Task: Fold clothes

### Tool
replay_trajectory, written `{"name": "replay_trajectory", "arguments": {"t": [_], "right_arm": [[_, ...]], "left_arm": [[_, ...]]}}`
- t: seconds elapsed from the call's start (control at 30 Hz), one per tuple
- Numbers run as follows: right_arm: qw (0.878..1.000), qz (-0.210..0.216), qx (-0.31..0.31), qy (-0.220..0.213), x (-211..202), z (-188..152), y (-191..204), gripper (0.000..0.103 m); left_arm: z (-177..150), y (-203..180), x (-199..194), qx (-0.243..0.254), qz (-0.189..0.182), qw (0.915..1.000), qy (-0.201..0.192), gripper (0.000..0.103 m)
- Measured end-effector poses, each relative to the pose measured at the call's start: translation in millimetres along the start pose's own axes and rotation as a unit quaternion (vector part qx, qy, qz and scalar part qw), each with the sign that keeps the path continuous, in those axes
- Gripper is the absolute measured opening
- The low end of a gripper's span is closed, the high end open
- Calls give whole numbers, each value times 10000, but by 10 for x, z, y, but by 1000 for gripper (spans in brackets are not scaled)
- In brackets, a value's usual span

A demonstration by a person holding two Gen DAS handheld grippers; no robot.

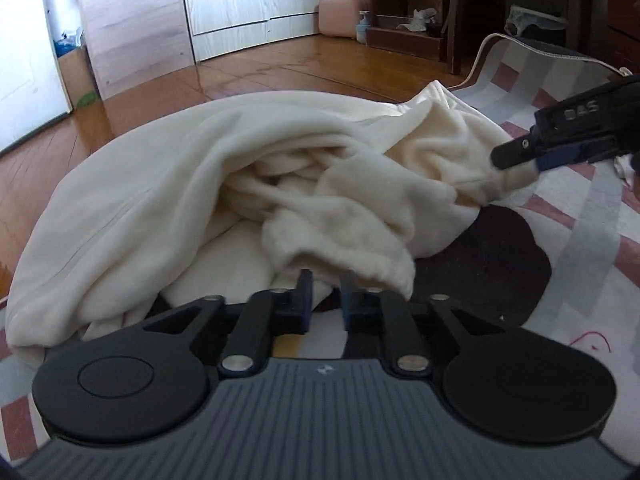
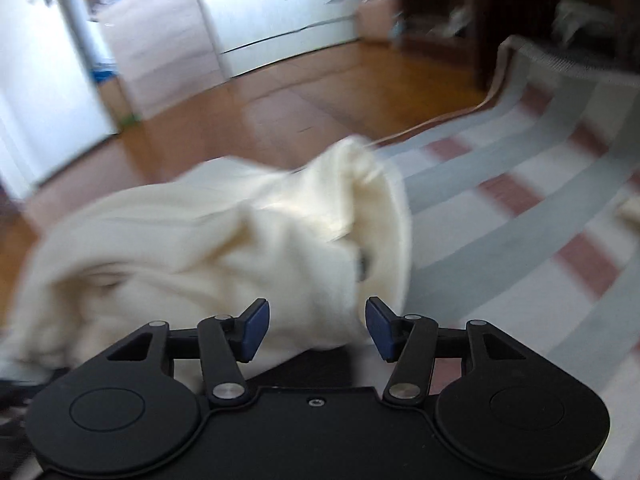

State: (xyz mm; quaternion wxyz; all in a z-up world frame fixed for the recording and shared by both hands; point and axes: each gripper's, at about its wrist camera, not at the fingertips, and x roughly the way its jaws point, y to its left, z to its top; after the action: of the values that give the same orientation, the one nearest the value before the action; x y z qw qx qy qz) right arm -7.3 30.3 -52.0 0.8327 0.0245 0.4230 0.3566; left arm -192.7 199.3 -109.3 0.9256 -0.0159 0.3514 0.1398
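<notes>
A: On the striped rug (image 1: 580, 240), near its edge by the wooden floor (image 1: 280, 72), the cream garment (image 1: 200, 168) lies in a loose, crumpled heap, partly over a dark cloth (image 1: 496, 264). Nothing is squared up yet, so I'd say the fold has barely begun.

B: And the left tool (image 1: 325, 300)?

A: Low at the near hem. Its blue pads stand slightly apart with a gap showing between them; the hem hangs just past the tips, not pinched as far as I can see.

B: The right tool (image 2: 318, 326)?

A: Its jaws stand well apart, with cream fabric lying between the pads but not pressed by them. From the left view it points in at the heap's right edge, where a cuff-like end sticks out.

B: Why one on each side?

A: Probably to take two separate edges and pull the heap flat before folding. The fabric looks soft and thick, so a shallow pinch could slip.
</notes>
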Motion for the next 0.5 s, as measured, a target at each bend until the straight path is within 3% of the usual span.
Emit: {"name": "replay_trajectory", "arguments": {"t": [0.1, 0.17, 0.3, 0.4, 0.5], "right_arm": [[9972, 681, 90, 299, 5, -70, 38, 60], [9954, 856, 63, 418, 14, -91, 52, 61], [9970, 646, -213, 373, 1, -107, 47, 61], [9978, 549, -86, 356, 41, -101, -42, 61], [9983, 423, -43, 392, 108, -139, -101, 61]], "left_arm": [[42, -46, -11, 124, 92, 9998, -157, 33], [82, -69, -11, 158, 161, 9995, -209, 42], [131, -37, 45, -27, 247, 9995, -184, 47], [154, 19, 143, -473, 359, 9982, -76, 48], [225, 28, 236, -585, 510, 9970, -48, 48]]}}
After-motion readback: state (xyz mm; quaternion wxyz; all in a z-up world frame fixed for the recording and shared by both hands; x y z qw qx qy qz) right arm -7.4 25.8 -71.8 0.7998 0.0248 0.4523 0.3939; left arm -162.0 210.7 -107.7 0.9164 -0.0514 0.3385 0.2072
